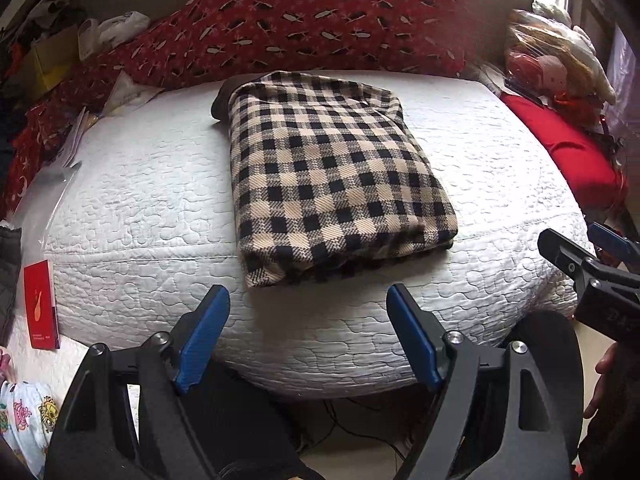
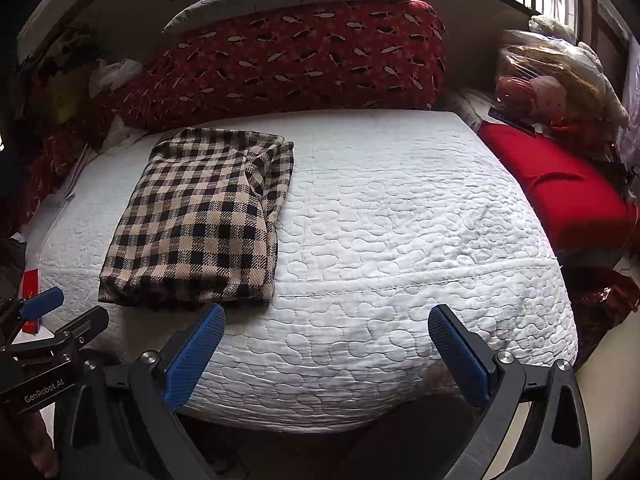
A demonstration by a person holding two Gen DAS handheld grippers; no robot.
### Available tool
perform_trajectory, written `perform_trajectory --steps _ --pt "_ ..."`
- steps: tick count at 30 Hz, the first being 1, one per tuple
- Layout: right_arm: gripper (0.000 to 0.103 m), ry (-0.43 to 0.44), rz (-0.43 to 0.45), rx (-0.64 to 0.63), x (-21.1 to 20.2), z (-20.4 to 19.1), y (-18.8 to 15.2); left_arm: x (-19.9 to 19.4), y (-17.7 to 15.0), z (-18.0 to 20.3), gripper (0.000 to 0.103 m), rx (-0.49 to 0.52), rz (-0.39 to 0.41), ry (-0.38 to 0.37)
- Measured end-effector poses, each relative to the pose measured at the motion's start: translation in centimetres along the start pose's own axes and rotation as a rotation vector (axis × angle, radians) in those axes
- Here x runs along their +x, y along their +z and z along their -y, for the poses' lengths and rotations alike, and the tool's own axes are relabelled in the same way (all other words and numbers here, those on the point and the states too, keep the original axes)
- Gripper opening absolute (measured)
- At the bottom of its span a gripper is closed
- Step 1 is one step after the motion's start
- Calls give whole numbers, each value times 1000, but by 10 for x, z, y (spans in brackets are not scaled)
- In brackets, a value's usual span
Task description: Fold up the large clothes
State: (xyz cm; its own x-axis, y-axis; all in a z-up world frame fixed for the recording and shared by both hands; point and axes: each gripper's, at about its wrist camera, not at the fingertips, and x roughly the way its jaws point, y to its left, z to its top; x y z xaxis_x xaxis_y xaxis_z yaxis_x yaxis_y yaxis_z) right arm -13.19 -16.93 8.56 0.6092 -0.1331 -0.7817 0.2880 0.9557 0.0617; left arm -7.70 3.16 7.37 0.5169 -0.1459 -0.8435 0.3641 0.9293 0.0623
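Red booklet (image 1: 41, 305) lies at the mattress's left edge. My left gripper (image 1: 308, 312) hangs over the near edge of the white quilted mattress (image 1: 140, 200), jaws spread, nothing between them. Checked garment (image 1: 332, 176) lies folded on the mattress, just beyond my left jaws. My right gripper (image 2: 326, 330) sits beside it to the right, jaws spread, empty. Red cushion (image 2: 560, 188) far right.

One folded checked garment (image 1: 332, 176) lies on one white quilted mattress (image 1: 140, 200), ahead of the tongs. Two tongs show: the left tongs (image 1: 308, 336) and the right tongs (image 2: 326, 344), each with two blue pads. Beyond them sit one red patterned pillow (image 1: 320, 20), one plain red cushion (image 1: 568, 152) and one small red booklet (image 1: 40, 304).
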Motion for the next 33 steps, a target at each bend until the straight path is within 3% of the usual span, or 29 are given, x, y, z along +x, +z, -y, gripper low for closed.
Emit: perform_trajectory --steps 11,21,33 --pt "102 -2 -1 18 0 3 -2 -13 7 15 81 10 8 -64" --pt "102 -12 12 33 -3 7 0 -8 5 19 81 11 -32 -49" --pt "102 -13 11 38 -3 9 -1 -9 4 22 81 23 -26 -37"
